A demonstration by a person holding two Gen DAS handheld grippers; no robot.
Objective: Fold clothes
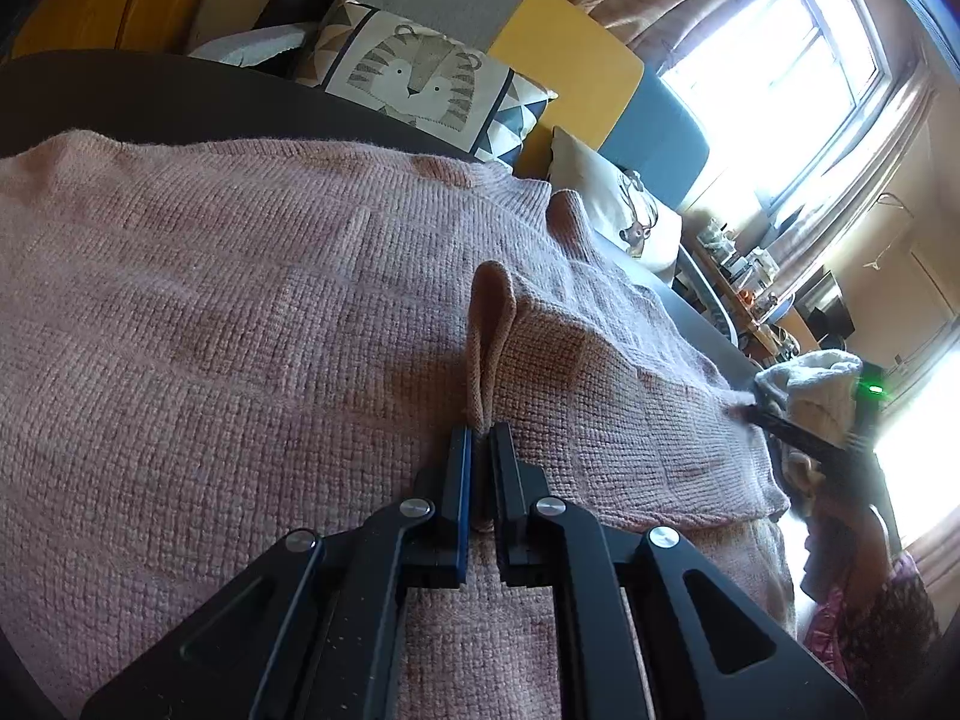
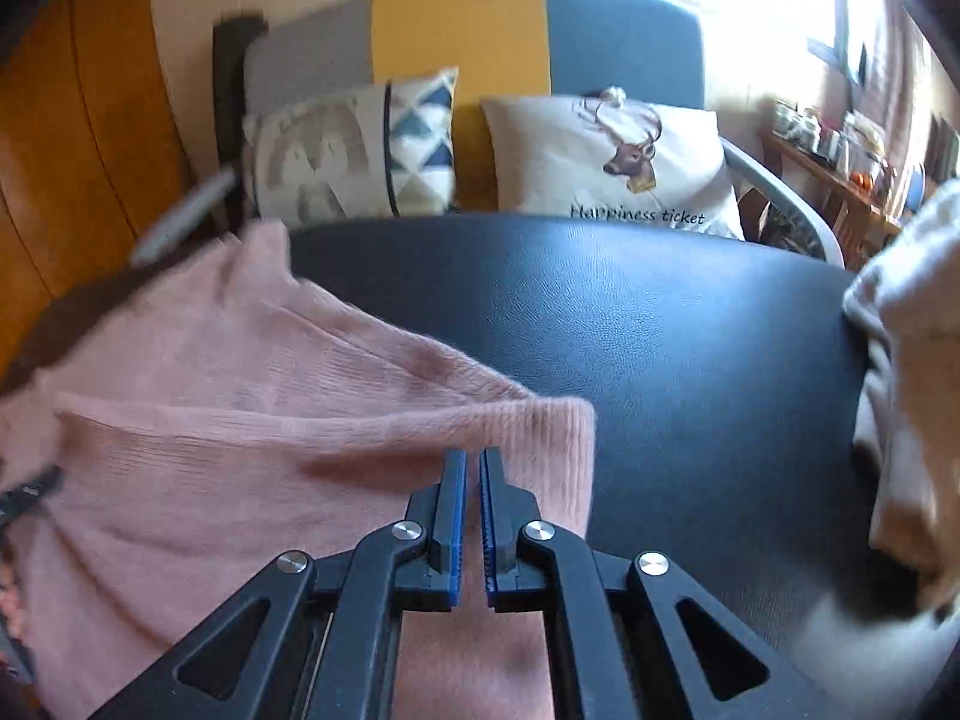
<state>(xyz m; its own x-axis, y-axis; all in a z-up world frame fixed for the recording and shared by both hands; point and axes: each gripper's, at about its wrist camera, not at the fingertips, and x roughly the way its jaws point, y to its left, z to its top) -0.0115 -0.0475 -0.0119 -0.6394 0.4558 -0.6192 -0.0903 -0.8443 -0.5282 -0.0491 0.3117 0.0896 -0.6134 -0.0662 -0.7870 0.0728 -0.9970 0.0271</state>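
Note:
A pink knitted sweater (image 1: 240,300) lies spread over a dark leather surface (image 2: 660,330). In the left wrist view my left gripper (image 1: 480,438) is shut on a raised fold of the sweater's knit, which stands up as a loop between the fingers. In the right wrist view my right gripper (image 2: 473,462) is shut on the ribbed edge of the same pink sweater (image 2: 240,420), near its right corner. The other gripper (image 1: 798,432) shows at the sweater's far right edge in the left wrist view.
A cream garment (image 2: 912,360) lies heaped at the right of the leather surface. Behind it stand a tiger-print cushion (image 1: 420,78) and a deer-print cushion (image 2: 624,162) against a grey, yellow and blue backrest. A cluttered shelf (image 2: 840,150) and a bright window (image 1: 780,60) are to the right.

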